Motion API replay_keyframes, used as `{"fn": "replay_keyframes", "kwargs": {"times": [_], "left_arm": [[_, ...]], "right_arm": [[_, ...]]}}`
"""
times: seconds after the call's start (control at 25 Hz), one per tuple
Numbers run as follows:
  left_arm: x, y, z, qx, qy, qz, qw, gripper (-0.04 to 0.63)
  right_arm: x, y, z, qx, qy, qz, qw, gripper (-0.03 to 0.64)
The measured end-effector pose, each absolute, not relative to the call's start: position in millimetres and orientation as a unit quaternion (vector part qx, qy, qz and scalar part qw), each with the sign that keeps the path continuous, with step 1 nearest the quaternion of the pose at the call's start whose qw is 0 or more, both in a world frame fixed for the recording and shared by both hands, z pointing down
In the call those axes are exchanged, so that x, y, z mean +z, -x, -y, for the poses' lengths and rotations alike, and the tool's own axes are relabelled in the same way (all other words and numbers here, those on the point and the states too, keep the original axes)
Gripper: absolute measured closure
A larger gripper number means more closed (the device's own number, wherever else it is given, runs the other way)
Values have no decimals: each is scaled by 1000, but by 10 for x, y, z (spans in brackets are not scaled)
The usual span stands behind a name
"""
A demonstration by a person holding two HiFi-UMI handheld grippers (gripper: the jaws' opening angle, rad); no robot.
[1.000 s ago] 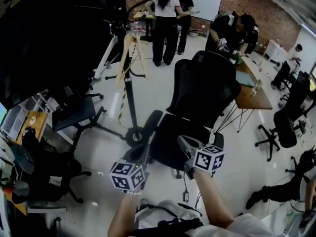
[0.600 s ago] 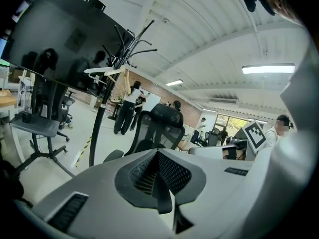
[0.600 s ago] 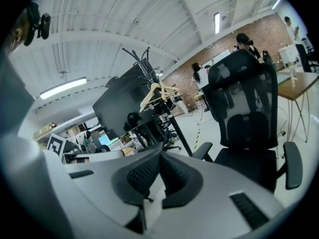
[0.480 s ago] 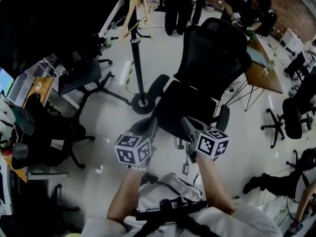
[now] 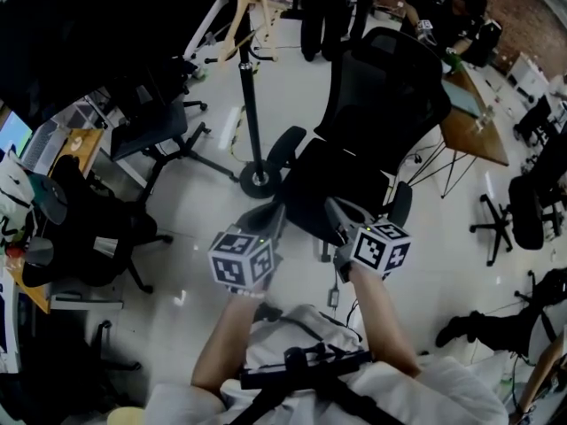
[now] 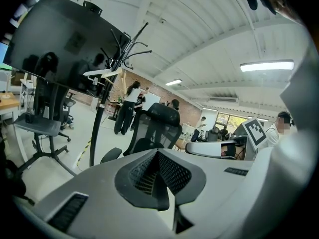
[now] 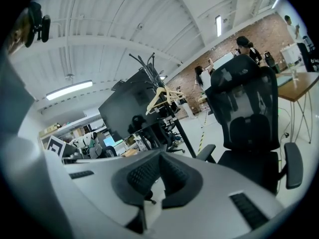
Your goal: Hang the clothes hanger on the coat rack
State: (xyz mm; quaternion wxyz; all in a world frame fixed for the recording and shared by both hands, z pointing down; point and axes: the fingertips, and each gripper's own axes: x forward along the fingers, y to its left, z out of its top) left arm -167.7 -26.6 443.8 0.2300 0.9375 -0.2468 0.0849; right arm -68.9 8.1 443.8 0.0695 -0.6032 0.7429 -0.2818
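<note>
Your left tongs and right tongs were both shut, empty. Hanger hung on rack, well ahead, beyond chair. Risk: you shove chair into rack and shake hanger off.

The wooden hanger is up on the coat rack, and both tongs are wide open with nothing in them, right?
Not quite: the left tongs and right tongs are shut, not wide open, as each gripper view shows. The rest holds: both are empty, and the wooden hanger hangs on the coat rack.
</note>
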Motion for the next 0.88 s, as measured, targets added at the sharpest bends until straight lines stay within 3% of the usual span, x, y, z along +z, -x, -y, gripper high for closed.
{"fn": "replay_keyframes", "kwargs": {"times": [0.88], "left_arm": [[4484,1577,346,81,-935,250,239,597]], "right_arm": [[4507,607,5,-287,602,-743,64,619]]}}
